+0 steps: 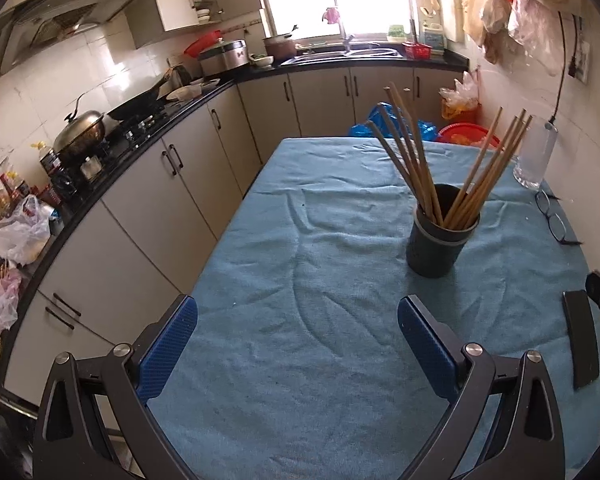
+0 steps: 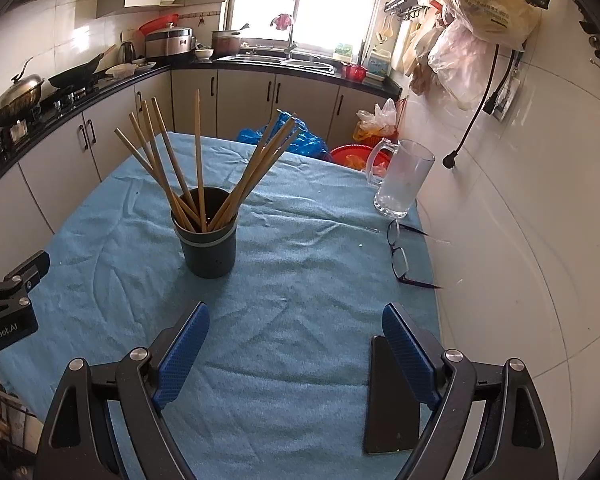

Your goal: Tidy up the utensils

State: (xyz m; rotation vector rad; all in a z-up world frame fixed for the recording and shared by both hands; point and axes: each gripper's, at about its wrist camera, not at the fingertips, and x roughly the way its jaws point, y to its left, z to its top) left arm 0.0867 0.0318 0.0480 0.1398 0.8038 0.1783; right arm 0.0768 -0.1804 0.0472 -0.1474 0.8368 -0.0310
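A dark round holder stands upright on the blue cloth-covered table. Several wooden chopsticks fan out of it in two bunches. The holder and chopsticks also show in the right wrist view. My left gripper is open and empty, above the cloth, short of the holder and to its left. My right gripper is open and empty, nearer than the holder and to its right. The left gripper's body shows at the left edge of the right wrist view.
A glass mug stands at the table's far right, by the tiled wall. Glasses lie near the right edge. A dark phone lies flat under my right finger. Kitchen counters with pots run along the left and back.
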